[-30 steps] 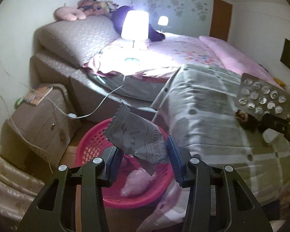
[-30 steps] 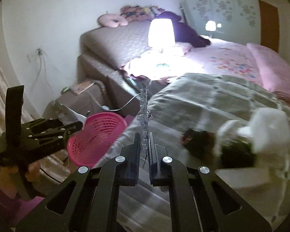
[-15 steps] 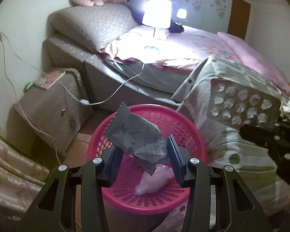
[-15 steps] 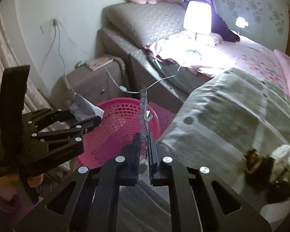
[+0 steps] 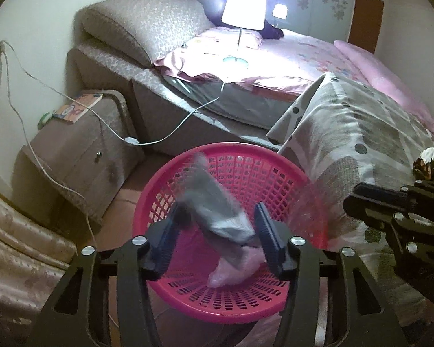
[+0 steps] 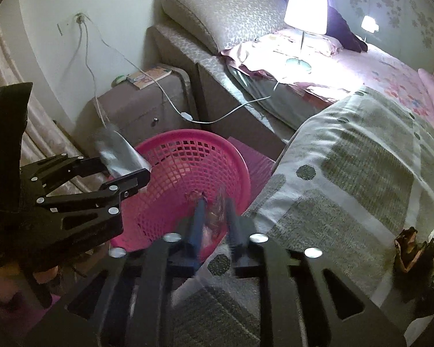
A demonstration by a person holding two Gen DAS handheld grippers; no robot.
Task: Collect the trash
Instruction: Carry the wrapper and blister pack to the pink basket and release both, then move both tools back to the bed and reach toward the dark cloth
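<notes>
A pink mesh basket (image 5: 277, 170) stands on the floor by the bed; it also shows in the right wrist view (image 6: 188, 156). My left gripper (image 5: 221, 228) is open above it, and a grey snack wrapper (image 5: 214, 205) is blurred, dropping from between its fingers; the wrapper also shows in the right wrist view (image 6: 117, 153). A pink crumpled bag (image 5: 234, 269) lies in the basket. My right gripper (image 6: 214, 217) is open over the basket's rim, and the clear blister pack (image 6: 217, 211) is a blur between its fingers.
A bed with a grey patterned blanket (image 5: 361, 133) lies to the right. More trash, brown and white scraps (image 6: 413, 248), sits on the blanket. A nightstand (image 5: 81, 144) with a book and a white cable (image 5: 130, 140) stands left. A lit lamp (image 5: 243, 5) stands on the bed.
Both grippers moved over the basket and opened. The wrapper slips from the left fingers and the blister pack from the right fingers.
</notes>
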